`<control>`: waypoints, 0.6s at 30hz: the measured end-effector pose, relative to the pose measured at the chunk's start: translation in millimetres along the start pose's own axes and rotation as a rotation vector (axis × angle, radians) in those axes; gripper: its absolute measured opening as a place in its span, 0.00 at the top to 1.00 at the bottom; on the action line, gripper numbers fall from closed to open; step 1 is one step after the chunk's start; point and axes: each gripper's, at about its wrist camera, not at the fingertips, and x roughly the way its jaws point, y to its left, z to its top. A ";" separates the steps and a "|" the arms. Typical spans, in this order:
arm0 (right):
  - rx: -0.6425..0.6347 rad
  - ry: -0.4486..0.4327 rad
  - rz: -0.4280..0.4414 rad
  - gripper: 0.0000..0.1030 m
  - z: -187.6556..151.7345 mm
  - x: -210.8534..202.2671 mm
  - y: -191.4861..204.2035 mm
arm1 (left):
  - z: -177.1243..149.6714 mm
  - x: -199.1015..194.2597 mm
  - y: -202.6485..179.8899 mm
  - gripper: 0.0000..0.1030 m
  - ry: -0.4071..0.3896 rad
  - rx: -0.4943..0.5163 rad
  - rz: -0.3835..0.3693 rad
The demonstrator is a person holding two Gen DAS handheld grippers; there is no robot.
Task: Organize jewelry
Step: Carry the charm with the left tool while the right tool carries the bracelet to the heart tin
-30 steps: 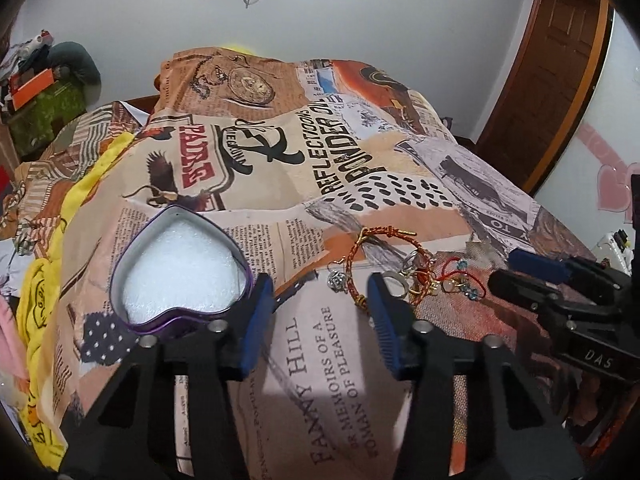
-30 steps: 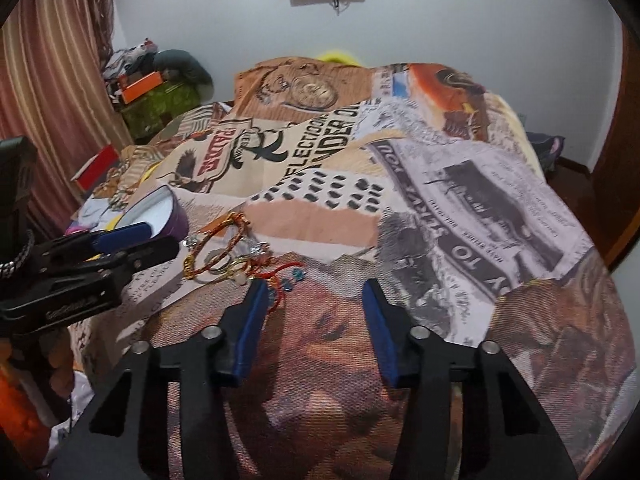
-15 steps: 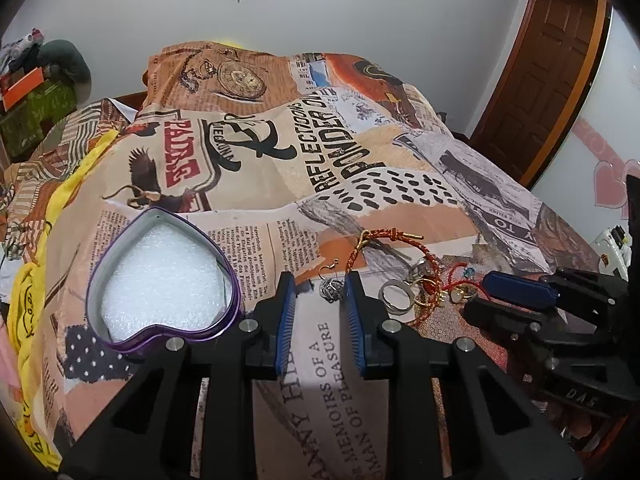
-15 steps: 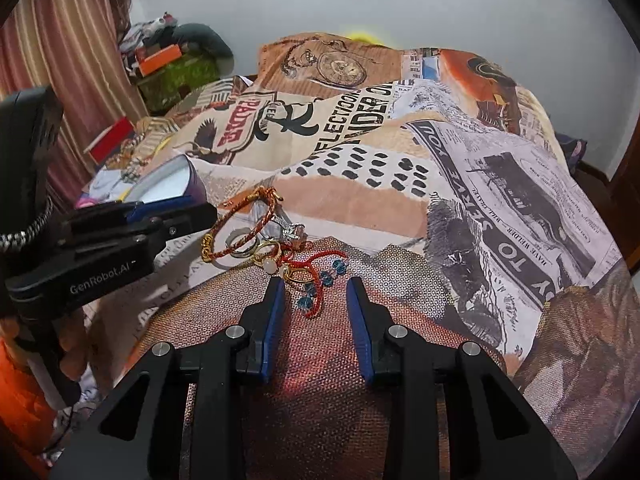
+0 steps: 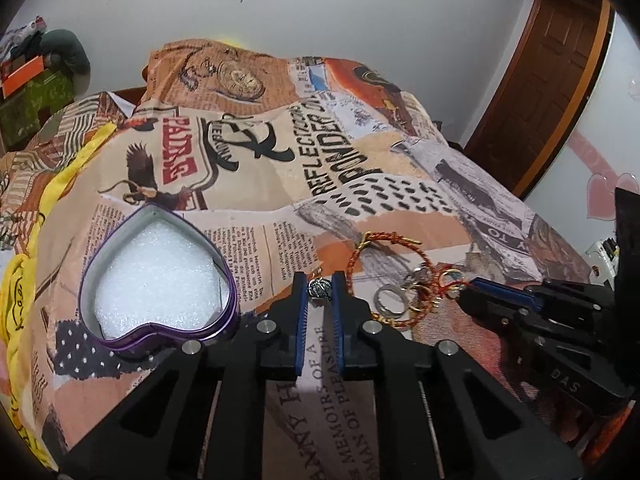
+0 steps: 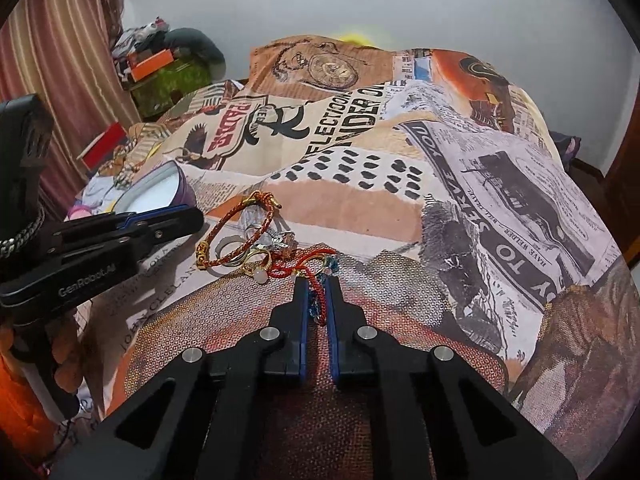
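A heart-shaped purple tin (image 5: pixel 229 304) lined with white foam lies open on the bed, left of my left gripper (image 5: pixel 319 280). The left jaws are closing, and a small silver charm (image 5: pixel 319 290) sits pinched between the blue pads. To its right lies a tangle of jewelry: a red-gold braided bracelet (image 5: pixel 353 265), a silver ring (image 5: pixel 390 305) and gold rings (image 6: pixel 260 258). My right gripper (image 6: pixel 316 285) has its jaws closing tight on a red cord bracelet (image 6: pixel 319 293) with blue beads at the near edge of the pile. Each gripper shows in the other's view: the right gripper (image 5: pixel 470 294), the left gripper (image 6: pixel 196 220).
Everything lies on a bed under a newspaper-print blanket (image 5: pixel 360 152). A yellow cloth (image 5: pixel 24 280) bunches at the left edge. Boxes and clothes (image 6: pixel 160 64) pile up by a striped curtain (image 6: pixel 60 60). A brown door (image 5: pixel 556 80) stands to the right.
Both pairs of jaws narrowed from wide apart to nearly together. The left gripper moved up to the silver charm. The right gripper moved forward onto the red cord bracelet.
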 end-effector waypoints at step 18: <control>0.037 -0.127 -0.036 0.93 14.5 -46.4 -1.1 | 9.2 -57.2 -14.7 0.90 -0.111 0.032 0.001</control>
